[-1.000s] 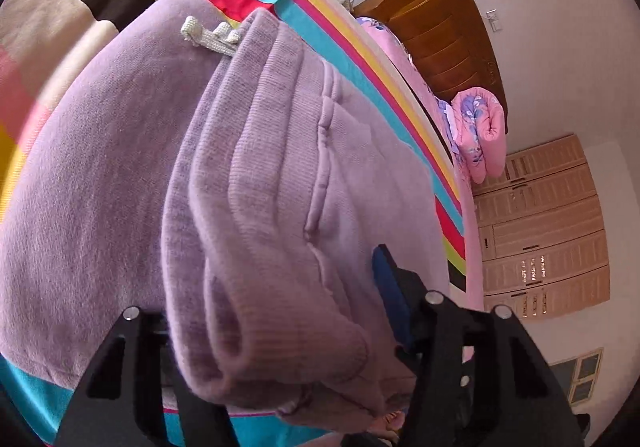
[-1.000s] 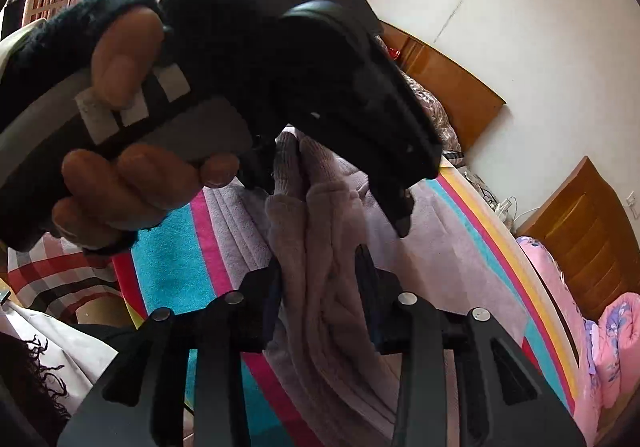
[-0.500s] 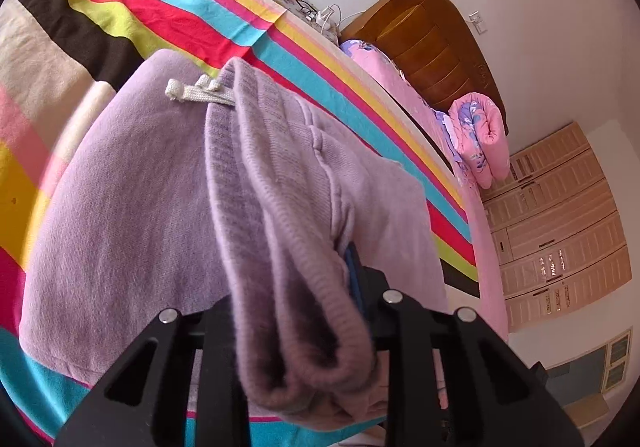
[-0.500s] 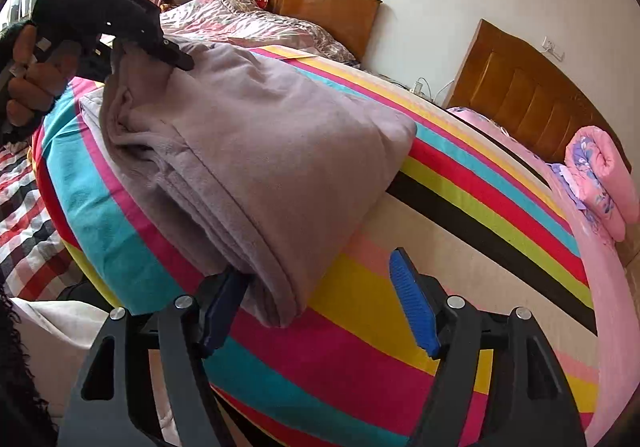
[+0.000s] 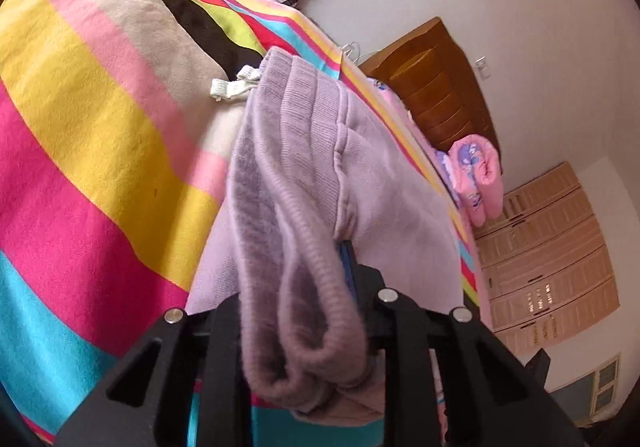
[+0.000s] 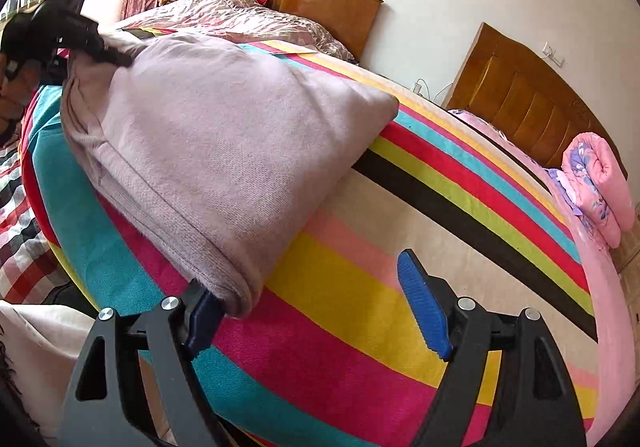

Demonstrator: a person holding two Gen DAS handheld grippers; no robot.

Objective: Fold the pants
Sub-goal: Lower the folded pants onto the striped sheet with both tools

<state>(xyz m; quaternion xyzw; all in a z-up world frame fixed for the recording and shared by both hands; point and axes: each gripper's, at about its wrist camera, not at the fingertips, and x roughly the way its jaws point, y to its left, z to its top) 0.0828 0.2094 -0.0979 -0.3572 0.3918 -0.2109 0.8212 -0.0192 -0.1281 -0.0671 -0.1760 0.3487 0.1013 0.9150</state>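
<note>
Lilac knitted fleece pants (image 6: 224, 151), folded into a thick bundle, lie on the bright striped blanket (image 6: 360, 311) near its front edge, toward the front left corner in the right wrist view. The left gripper (image 5: 316, 307) has just been narrowing and now pinches the doubled ribbed waistband (image 5: 296, 207), with the cloth bulging out between its black fingers; the same gripper shows in the right wrist view as a dark shape (image 6: 60, 27) at the bundle's far end. A white drawstring end (image 5: 232, 87) pokes out beyond the waistband onto the blanket.

The right gripper (image 6: 316, 311) has just been widening and stands well open: its left blue pad (image 6: 204, 315) sits just beside (perhaps touching) the hem end of the pants, while the right blue pad (image 6: 424, 307) hangs apart over bare blanket, so nothing is clamped.

Beyond the blanket's far edge stand two wooden headboards (image 6: 520, 99), a rumpled pinkish quilt (image 6: 248, 15), and a rolled pink floral quilt (image 6: 600, 183) near the right corner.
</note>
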